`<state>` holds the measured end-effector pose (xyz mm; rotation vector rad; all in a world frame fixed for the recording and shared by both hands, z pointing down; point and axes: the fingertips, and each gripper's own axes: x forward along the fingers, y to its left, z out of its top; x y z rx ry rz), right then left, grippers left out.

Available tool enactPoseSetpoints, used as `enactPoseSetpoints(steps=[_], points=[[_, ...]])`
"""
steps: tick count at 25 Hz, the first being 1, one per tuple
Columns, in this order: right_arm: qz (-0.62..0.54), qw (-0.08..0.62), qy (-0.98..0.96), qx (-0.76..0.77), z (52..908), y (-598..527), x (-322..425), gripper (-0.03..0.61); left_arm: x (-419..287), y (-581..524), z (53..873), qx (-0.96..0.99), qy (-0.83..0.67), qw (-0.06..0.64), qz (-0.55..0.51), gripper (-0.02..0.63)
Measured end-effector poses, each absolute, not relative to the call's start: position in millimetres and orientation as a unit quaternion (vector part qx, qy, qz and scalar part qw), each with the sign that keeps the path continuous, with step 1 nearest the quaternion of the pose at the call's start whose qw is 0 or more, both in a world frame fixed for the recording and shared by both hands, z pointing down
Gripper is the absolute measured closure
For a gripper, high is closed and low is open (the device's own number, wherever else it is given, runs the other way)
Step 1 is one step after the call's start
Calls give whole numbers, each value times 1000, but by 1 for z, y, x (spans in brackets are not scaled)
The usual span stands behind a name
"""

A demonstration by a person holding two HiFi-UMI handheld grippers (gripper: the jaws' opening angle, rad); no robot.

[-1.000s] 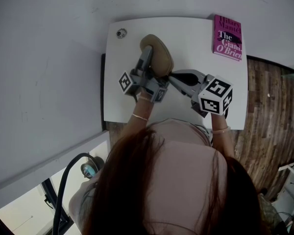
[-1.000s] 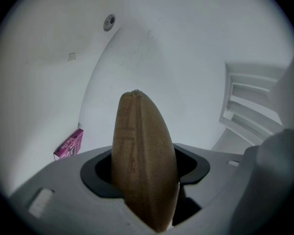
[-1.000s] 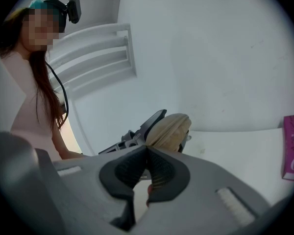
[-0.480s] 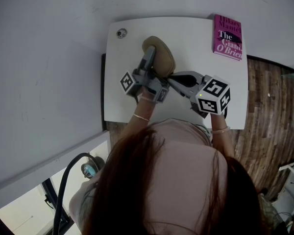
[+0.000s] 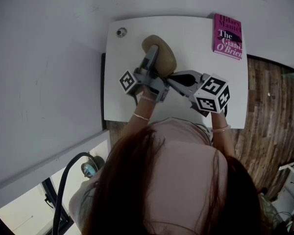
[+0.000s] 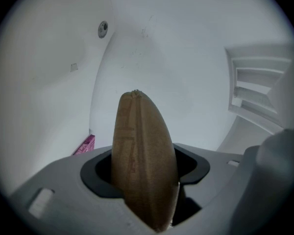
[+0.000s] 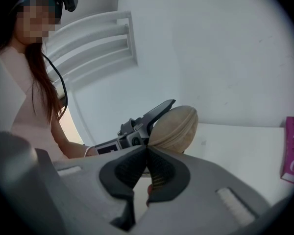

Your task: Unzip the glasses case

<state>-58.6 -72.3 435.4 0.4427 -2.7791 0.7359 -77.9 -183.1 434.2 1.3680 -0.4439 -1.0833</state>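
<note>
Slightly shifted toward the right edge since a second ago, the glasses case (image 5: 166,58) is held edge-up over the middle of the worktop (image 5: 196,38), nearer its far edge. It is clamped between the fingers of the left gripper (image 5: 153,53), which close on its two broad faces. The seam is thereby left exposed and the case is steadied against a pull.

The right gripper (image 5: 171,77) is brought in from the right edge to the case's near end, and its marker cube is turned a little from before. Its fingers are pressed together at their tips. It is judged that the zip pull is pinched there, though the pull itself cannot be made out. No opened seam is visible, so the unzipping is taken as barely begun.

A pink book (image 5: 228,36) lies at the far right corner, and a small round fitting (image 5: 121,33) sits at the far left corner, both well apart from the case.
</note>
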Motion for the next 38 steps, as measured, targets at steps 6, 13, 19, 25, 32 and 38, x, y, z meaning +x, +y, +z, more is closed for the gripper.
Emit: enactPoseSetpoints(steps=[6,13,19,25,32,38], points=[[252,130,-947,150,439,-70,-59,572,-72,-181,436,609,-202,623,-449,324],[256,116,-945,166,442,-70,-55,565,-66,-181,433,642,-213,606,-418,324],[252,124,-944,172,449,-64,-54,560,-75,-183,430,660,-229,587,-409,324],[258,117,-939,196,451,-73,-43,546,-86,-185,423,700,-260,546,-379,324],[237,120,-932,247,455,-88,-28,548,-75,-177,424,794,-317,456,-247,324],[208,131,-930,274,457,-95,-18,552,-67,-172,423,870,-365,317,-99,324]])
